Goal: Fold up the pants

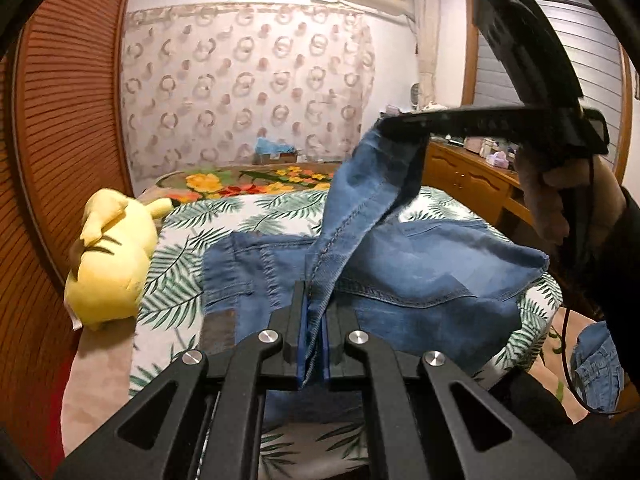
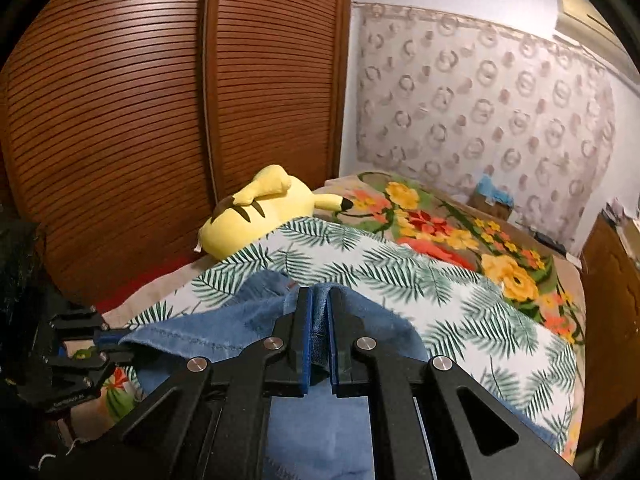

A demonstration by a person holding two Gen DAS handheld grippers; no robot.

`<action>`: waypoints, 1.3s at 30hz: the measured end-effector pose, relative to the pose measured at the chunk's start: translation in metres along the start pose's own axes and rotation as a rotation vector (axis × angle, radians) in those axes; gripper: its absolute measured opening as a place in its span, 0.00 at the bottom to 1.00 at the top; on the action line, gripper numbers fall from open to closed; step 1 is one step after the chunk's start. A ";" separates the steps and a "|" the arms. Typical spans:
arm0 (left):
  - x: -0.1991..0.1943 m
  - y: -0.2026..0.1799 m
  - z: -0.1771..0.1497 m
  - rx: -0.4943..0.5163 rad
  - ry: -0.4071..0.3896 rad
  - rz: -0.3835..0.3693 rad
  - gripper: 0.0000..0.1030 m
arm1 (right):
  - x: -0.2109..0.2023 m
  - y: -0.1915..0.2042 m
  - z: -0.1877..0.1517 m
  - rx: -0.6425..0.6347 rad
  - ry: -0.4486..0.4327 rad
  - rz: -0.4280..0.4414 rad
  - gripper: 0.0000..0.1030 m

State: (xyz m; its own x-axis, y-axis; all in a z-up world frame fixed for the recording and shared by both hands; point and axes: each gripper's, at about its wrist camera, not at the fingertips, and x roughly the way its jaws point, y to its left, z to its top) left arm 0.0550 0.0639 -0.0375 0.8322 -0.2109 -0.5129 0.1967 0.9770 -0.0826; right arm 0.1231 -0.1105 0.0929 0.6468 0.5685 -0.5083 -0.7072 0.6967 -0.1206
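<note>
Blue denim pants point(image 1: 420, 276) lie on a bed with a palm-leaf sheet point(image 1: 176, 280). My left gripper point(image 1: 316, 292) is shut on a seamed edge of the denim, which rises from its pads. In the left wrist view my right gripper point(image 1: 390, 122) is held by a hand point(image 1: 548, 200) and pinches the other end of that lifted edge higher up. The right wrist view shows my right gripper point(image 2: 319, 300) shut on a fold of the pants point(image 2: 240, 320), with the left gripper point(image 2: 116, 342) at the lower left gripping the same cloth.
A yellow plush toy point(image 1: 108, 264) lies on the bed's left side by a slatted wooden wardrobe point(image 2: 120, 120). A floral blanket point(image 2: 460, 240) covers the far bed. A wooden dresser point(image 1: 472, 176) stands at the right. More denim point(image 1: 596, 364) sits low at the right.
</note>
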 end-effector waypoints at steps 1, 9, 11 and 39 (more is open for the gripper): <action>0.002 0.004 -0.003 -0.005 0.008 0.004 0.06 | 0.005 -0.003 -0.001 -0.004 0.003 -0.001 0.06; 0.029 0.025 -0.021 -0.036 0.096 0.020 0.06 | 0.070 -0.002 0.007 -0.025 0.072 0.020 0.06; 0.034 0.031 -0.025 -0.046 0.109 0.018 0.06 | 0.086 0.002 0.011 -0.036 0.087 0.023 0.06; 0.036 0.052 -0.047 -0.096 0.173 0.065 0.28 | 0.168 0.022 0.030 0.036 0.087 0.051 0.06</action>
State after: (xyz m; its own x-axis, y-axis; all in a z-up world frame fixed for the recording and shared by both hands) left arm 0.0704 0.1083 -0.1005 0.7386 -0.1472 -0.6579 0.0884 0.9886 -0.1219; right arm 0.2246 0.0138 0.0303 0.5820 0.5643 -0.5855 -0.7267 0.6840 -0.0631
